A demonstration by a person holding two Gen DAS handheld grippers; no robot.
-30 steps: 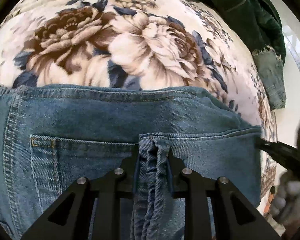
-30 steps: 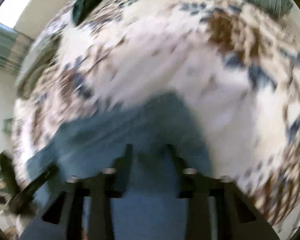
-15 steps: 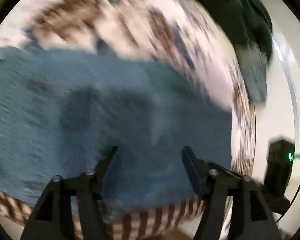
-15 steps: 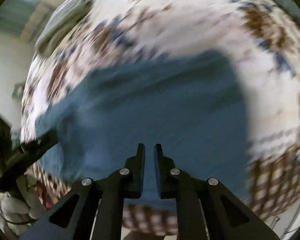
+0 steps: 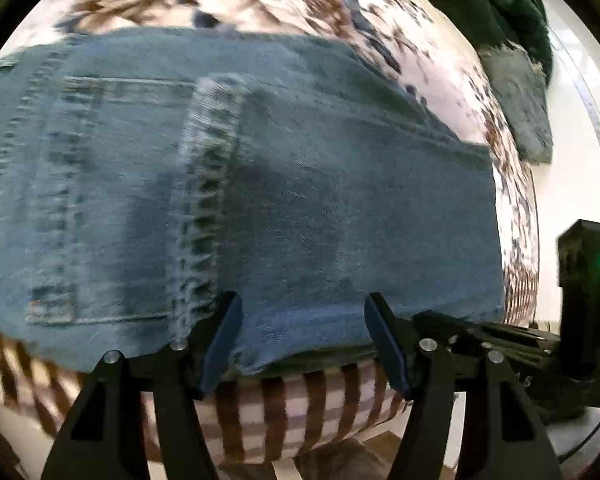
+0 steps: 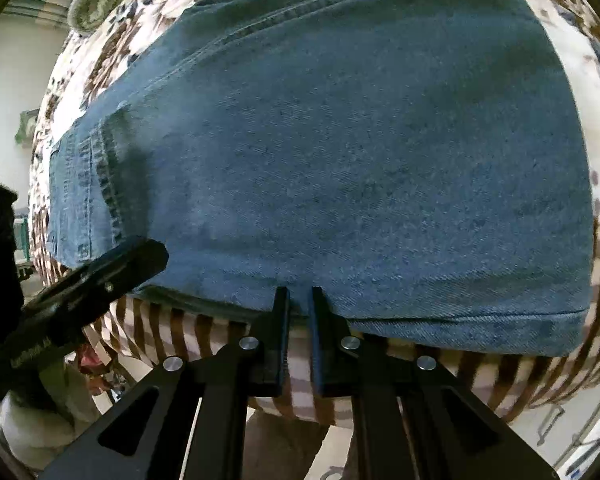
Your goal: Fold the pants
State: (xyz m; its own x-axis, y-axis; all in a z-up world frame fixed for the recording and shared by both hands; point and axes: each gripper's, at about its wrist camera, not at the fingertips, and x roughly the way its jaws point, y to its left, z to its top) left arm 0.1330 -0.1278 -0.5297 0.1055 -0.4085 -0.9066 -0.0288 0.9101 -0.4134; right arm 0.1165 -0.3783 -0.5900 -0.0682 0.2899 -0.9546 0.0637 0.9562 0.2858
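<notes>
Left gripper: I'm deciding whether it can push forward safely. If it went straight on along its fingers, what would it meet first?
The left gripper, jaws open, would likely meet the near folded edge of the jeans on the floral blanket; depth is unclear.

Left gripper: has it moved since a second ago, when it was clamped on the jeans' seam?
Yes. The left gripper has let go and backed toward the striped blanket edge; its fingers now stand open at the jeans' near fold.

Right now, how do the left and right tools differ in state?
The left tool has its jaws spread wide; the right tool has its jaws nearly together, with only a slim gap. Both sit at the near edge of the folded jeans, gripping nothing.
</notes>
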